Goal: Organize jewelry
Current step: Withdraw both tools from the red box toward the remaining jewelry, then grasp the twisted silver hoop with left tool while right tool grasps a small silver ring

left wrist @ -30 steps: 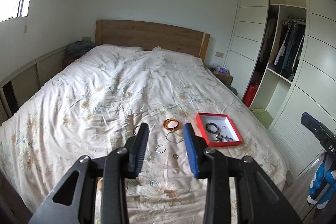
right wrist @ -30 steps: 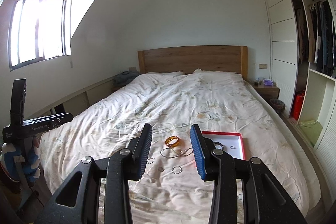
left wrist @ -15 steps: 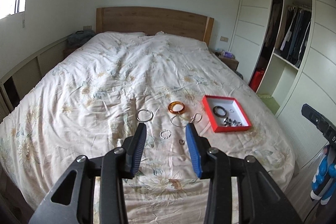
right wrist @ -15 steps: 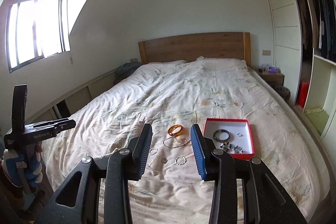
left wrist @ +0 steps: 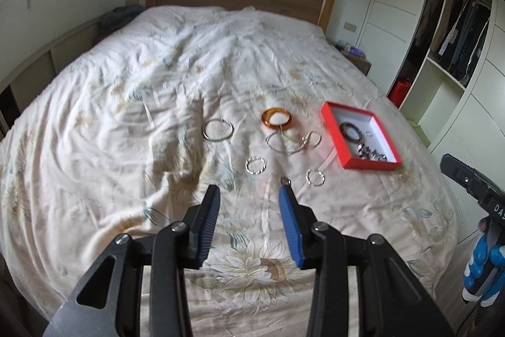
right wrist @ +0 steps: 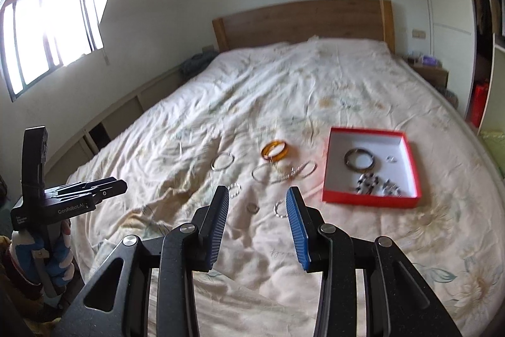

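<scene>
1. Through the left wrist camera, I see my left hand-held gripper (left wrist: pixel 249 193) spread wide with nothing between its fingers, hovering above the bed (left wrist: pixel 126 116).
2. The jewelry lies on the bedspread ahead of it: an orange bangle (left wrist: pixel 276 119), a large silver hoop (left wrist: pixel 218 130) to its left, a thin chain bracelet (left wrist: pixel 292 142) just beneath the bangle, two small twisted rings (left wrist: pixel 255 165) (left wrist: pixel 315 177), and a tiny ring (left wrist: pixel 286 180) right at the tip of the blue finger.
3. A red box (left wrist: pixel 359 135) sits to the right of these, holding a dark bangle (left wrist: pixel 351 130) and some small pieces.
4. Through the right wrist camera, I see my right hand-held gripper (right wrist: pixel 257 198) equally wide open and holding nothing, above the same spread.
5. Here the tiny ring (right wrist: pixel 253 207) lies between the fingertips, the orange bangle (right wrist: pixel 275 150) is farther ahead, and the red box (right wrist: pixel 371 169) is to the right.
6. My left hand-held gripper (right wrist: pixel 104 190) shows at the left edge, well apart from the jewelry.
</scene>
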Demonstrator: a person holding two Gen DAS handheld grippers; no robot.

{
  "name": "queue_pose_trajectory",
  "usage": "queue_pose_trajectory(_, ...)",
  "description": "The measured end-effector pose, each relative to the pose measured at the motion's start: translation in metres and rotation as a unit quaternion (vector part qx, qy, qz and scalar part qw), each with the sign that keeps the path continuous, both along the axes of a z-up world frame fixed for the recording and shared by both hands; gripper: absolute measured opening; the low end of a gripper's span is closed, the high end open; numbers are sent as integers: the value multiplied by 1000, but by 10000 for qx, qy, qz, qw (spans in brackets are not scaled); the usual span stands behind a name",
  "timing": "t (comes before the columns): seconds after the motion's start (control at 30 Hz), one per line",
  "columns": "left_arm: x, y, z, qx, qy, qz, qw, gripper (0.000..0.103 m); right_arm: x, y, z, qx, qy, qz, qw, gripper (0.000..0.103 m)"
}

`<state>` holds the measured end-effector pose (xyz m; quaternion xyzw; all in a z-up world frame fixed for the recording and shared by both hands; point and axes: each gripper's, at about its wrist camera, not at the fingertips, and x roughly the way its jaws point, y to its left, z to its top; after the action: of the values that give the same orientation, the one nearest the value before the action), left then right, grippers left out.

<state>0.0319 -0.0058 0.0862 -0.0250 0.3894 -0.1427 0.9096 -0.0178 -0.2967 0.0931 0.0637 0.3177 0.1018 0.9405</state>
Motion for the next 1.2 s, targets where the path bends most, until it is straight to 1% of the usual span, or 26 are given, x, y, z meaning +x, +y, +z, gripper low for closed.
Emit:
queue_pose_trajectory(0.3,26,-30,-52,61,479,-253,9985,37,41,-9,-56,116,688,50,9976,38)
queue_pose_trajectory(0.5,47,-33,-83,93,803,-204,9965,37,63,-9,-88,207,1042,134,9943,38)
queue_pose_trajectory(0.67,67,-30,-106,131,1016,-110,9947,37,87,1,-112,258,1282,350,9908,38)
queue_pose_trajectory(0.97,99,-26,-132,157,1205,48,9926,36,121,12,-143,369,1529,636,9855,38)
queue_pose_trajectory(1.2,125,-30,-143,104,1266,112,9918,36,137,8,-156,456,1631,670,9833,38)
